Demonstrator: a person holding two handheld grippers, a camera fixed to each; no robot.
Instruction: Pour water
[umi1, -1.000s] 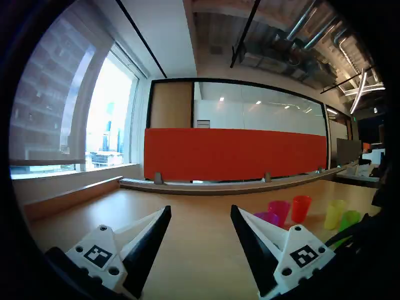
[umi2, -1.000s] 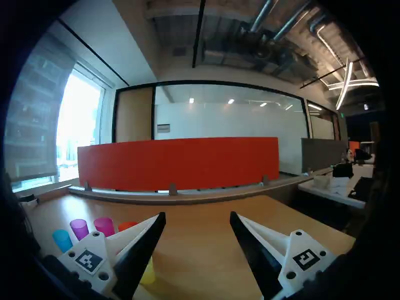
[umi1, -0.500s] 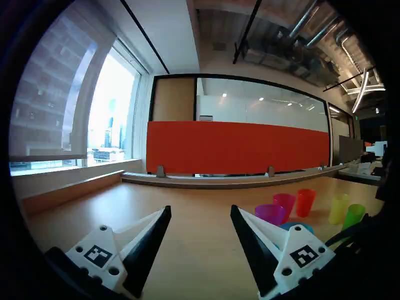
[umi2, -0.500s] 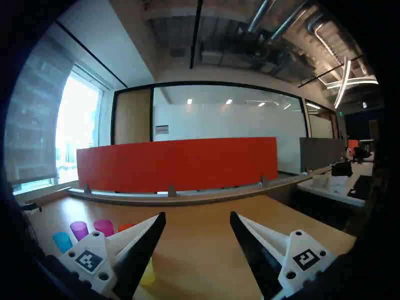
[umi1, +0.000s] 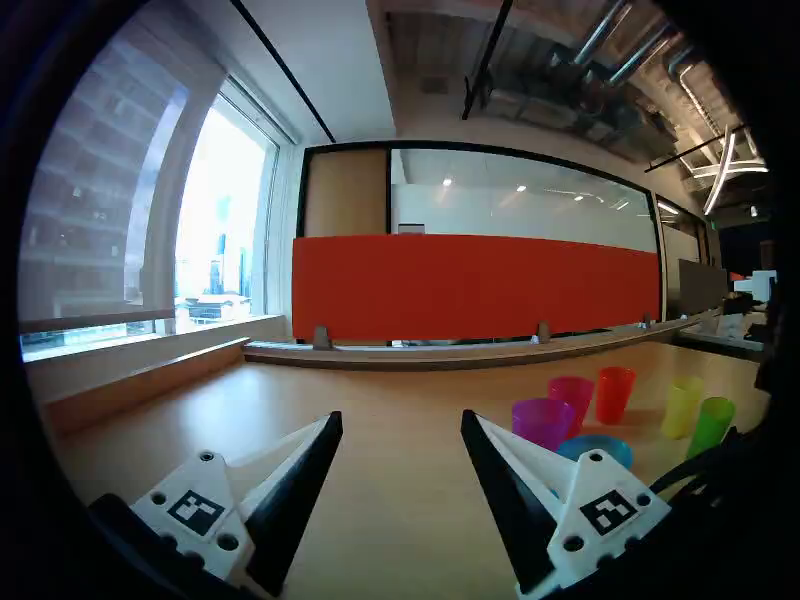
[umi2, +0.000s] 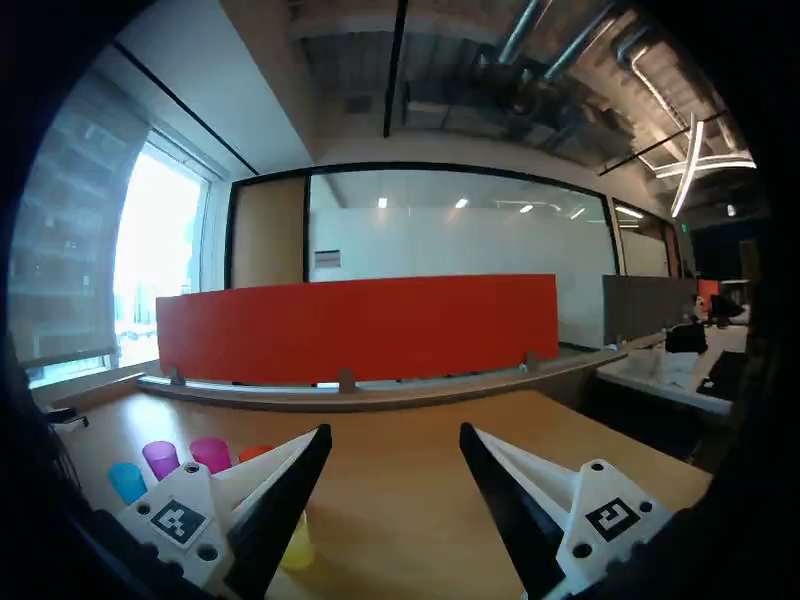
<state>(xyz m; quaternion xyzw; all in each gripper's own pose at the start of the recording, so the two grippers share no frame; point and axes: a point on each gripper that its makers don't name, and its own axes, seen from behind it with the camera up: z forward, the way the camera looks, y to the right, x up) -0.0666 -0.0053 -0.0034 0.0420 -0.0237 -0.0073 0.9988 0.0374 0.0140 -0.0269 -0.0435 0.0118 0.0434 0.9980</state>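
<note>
Bottom centre of left gripper view, left gripper (umi1: 400, 417) is hanging wide open, nothing in its grip, w/ purple cup (umi1: 541, 420), pink cup (umi1: 571, 393), red cup (umi1: 614, 393), yellow cup (umi1: 684, 405), green cup (umi1: 712, 425) and blue cup (umi1: 598, 447) sitting lower right on desk (umi1: 400, 385). Right gripper (umi2: 395, 430), bottom centre of right gripper view, is gaping wide too, gripping nothing.

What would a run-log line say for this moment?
left gripper: open, empty | right gripper: open, empty | coloured cups: upright on table

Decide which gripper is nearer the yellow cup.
Right. The yellow cup sits just beside the right gripper, by its left finger; from the left gripper it stands farther off, past the blue cup.
</note>
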